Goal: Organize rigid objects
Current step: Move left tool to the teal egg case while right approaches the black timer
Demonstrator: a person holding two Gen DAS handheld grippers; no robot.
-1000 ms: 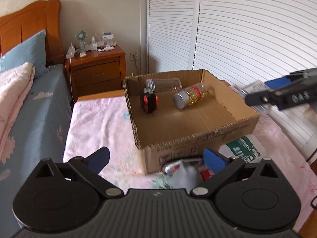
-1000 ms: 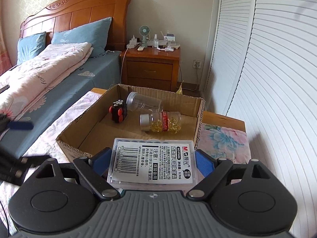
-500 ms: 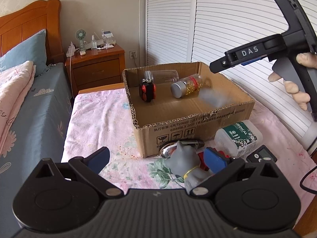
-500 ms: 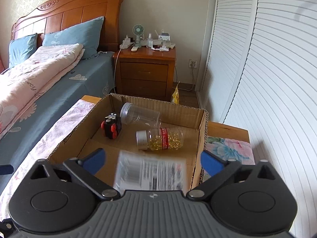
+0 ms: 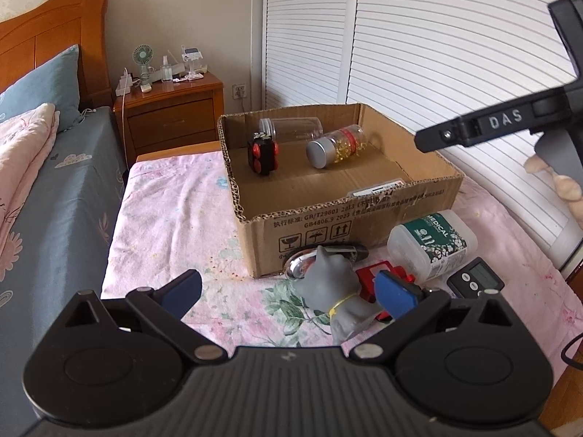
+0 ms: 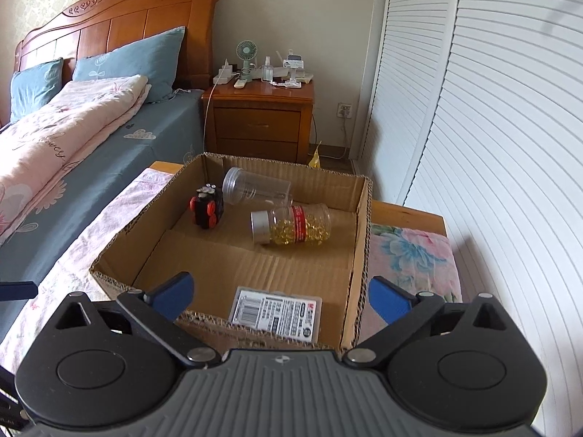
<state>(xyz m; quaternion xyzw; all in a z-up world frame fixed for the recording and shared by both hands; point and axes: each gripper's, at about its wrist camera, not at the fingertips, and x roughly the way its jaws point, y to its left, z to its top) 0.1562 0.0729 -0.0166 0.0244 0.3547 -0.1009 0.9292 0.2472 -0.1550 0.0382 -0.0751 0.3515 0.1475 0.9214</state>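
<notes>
An open cardboard box [image 5: 364,215] [image 6: 359,218] rests on the floral cloth. It holds a black-and-red cube toy [image 5: 263,153] [image 6: 207,207], a clear jar [image 5: 291,129] [image 6: 257,191] and a capsule bottle [image 5: 335,145] [image 6: 291,224], both on their sides. A flat labelled case [image 6: 278,313] lies by the near wall. My right gripper [image 6: 282,295] hovers open above that wall, holding nothing; its black finger [image 5: 473,129] shows in the left wrist view. My left gripper [image 5: 288,291] is open, with a grey cat figure [image 5: 335,291] just inside its right finger.
In front of the box lie a white medical bottle [image 5: 433,244], a red item [image 5: 371,276], a black timer [image 5: 475,280] and a shiny metal piece [image 5: 300,264]. A bed [image 5: 47,189] lies left, a nightstand [image 5: 171,116] behind, louvred doors [image 5: 437,54] right.
My right gripper's jaws spread and let go of the labelled case, which fell into the box. In the left wrist view the right gripper rose and the cat figure came into sight.
</notes>
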